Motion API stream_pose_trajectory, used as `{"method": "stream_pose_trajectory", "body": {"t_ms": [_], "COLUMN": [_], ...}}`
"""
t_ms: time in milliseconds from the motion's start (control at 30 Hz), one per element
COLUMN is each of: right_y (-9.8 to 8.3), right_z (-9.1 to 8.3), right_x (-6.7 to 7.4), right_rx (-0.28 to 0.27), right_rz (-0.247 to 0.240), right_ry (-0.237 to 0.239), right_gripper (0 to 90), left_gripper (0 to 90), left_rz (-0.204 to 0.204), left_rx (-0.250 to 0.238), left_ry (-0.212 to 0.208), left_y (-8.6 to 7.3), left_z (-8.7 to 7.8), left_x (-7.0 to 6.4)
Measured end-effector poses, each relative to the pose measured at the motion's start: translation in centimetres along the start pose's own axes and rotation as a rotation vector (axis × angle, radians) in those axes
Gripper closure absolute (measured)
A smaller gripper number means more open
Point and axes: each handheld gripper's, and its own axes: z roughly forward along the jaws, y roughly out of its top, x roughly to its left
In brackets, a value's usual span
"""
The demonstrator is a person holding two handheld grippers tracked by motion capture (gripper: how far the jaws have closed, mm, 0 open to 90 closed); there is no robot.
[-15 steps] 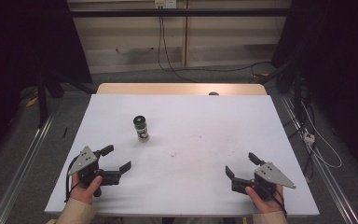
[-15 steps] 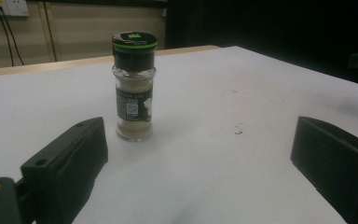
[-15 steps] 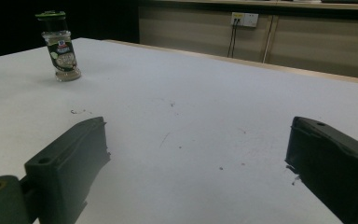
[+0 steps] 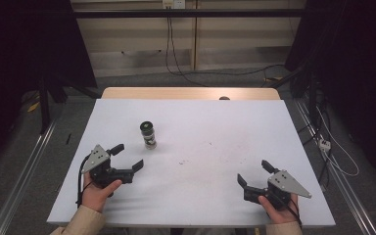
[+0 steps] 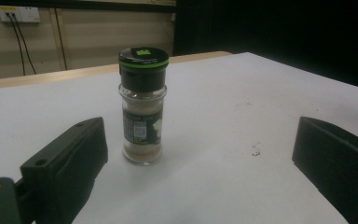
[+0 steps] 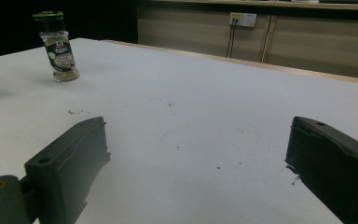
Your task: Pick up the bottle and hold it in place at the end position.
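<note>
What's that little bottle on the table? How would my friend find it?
Look at the big white table. On its left half, just beyond the left tool, stands a small clear glass spice jar with a black, green-rimmed lid. It stands upright and alone, with pale powder inside.

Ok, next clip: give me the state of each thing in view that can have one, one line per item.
Small clear glass spice jar with black-and-green lid: upright on the table, lid on, partly filled with pale powder, untouched.
Left gripper: open, empty, jaws facing the jar but apart from it.
Right gripper: open, empty, far from the jar.
White table: bare apart from the jar, with faint dark scuff marks.
</note>
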Motion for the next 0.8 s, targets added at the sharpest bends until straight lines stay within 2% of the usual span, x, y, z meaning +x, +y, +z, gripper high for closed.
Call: {"method": "stream_pose_trajectory", "body": {"t_ms": [133, 300, 500, 633, 800], "right_y": [0.0, -0.1, 0.0, 0.0, 0.0], "right_z": [0.0, 0.2, 0.4, 0.5, 0.4], "right_x": [0.0, 0.0, 0.1, 0.2, 0.1], "right_rx": [0.001, 0.003, 0.003, 0.003, 0.001], "right_rz": [0.0, 0.003, 0.005, 0.004, 0.005], "right_ry": [-0.003, -0.001, 0.004, 0.007, 0.002], "right_gripper": [4.7, 4.7, 4.7, 4.7, 4.7], "left_gripper": [3.2, 3.3, 5.6, 7.2, 9.2], "left_rz": [0.02, 0.002, 0.003, 0.024, 0.025], "left_rx": [0.005, -0.003, 0.033, 0.052, 0.06], "left_ry": [0.005, 0.034, 0.061, 0.081, 0.102], "left_y": [0.2, 0.4, 0.4, 0.5, 0.5], "left_z": [0.5, 1.2, 2.3, 3.2, 4.2], "left_x": [0.1, 0.6, 1.0, 1.2, 1.3]}}
